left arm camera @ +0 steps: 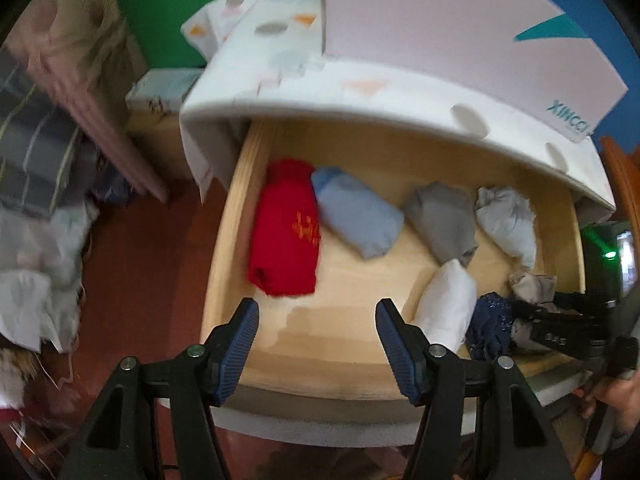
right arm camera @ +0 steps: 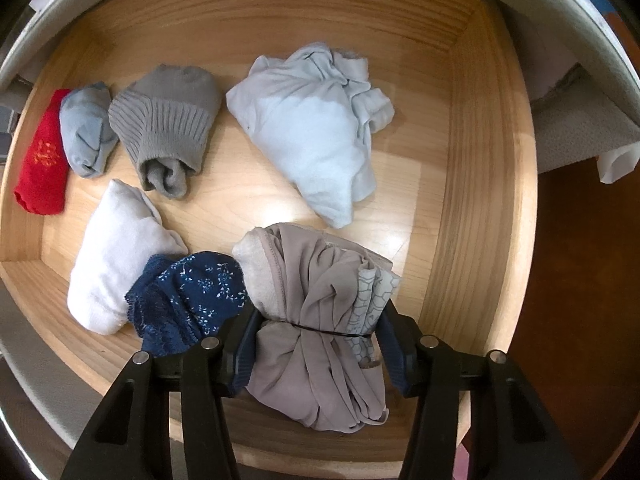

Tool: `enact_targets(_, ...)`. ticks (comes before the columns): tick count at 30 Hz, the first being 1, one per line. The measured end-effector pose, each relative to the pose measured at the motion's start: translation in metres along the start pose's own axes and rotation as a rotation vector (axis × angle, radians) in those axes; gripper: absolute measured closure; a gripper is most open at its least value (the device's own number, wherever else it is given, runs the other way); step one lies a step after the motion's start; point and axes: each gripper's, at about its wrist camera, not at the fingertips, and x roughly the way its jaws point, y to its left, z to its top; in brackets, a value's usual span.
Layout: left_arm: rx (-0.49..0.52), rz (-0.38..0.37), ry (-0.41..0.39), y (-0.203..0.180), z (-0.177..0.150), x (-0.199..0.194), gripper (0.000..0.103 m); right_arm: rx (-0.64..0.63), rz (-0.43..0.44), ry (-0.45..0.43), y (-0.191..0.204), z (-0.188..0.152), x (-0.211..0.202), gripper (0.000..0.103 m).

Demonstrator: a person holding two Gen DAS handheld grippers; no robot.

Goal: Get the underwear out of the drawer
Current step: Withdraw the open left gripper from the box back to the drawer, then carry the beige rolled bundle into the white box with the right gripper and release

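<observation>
Taupe underwear [right arm camera: 316,320] clamped between right gripper [right arm camera: 316,344] fingers.

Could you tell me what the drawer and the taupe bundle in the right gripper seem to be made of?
Drawer: pale wood or veneer, showing grain lines, with a slight sheen. Taupe bundle, held in the right gripper: thin, smooth fabric that gathers into soft folds, probably a synthetic knit.
</observation>
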Motion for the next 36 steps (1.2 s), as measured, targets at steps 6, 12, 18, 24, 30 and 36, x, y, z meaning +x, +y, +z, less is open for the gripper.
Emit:
enact_targets(6, -0.096, -0.038, 0.035, 0.012, -0.013, 0.023, 0.041, -0.011, -0.002, -0.030, -0.004, 0.005, -0.023, 0.055)
enact_targets(12, -0.123, -0.054, 0.058, 0.015, -0.019, 0.033, 0.041, -0.025, 0.018, -0.056, -0.009, 0.002, -0.055, 0.055)
enact_targets(18, -0.072, -0.061, 0.038, 0.007, -0.022, 0.033, 0.041, -0.065, 0.028, -0.092, -0.009, -0.012, -0.099, 0.055)
enact_targets(24, 0.011, -0.021, 0.016, -0.009, -0.022, 0.032, 0.041, -0.091, 0.056, -0.166, 0.002, -0.002, -0.159, 0.055)
enact_targets(30, 0.061, 0.022, -0.021, -0.018, -0.024, 0.027, 0.041, -0.116, 0.061, -0.278, 0.010, 0.020, -0.229, 0.055)
enact_targets(36, 0.071, 0.028, -0.041, -0.019, -0.025, 0.024, 0.041, -0.106, 0.048, -0.377, 0.015, 0.057, -0.271, 0.055)
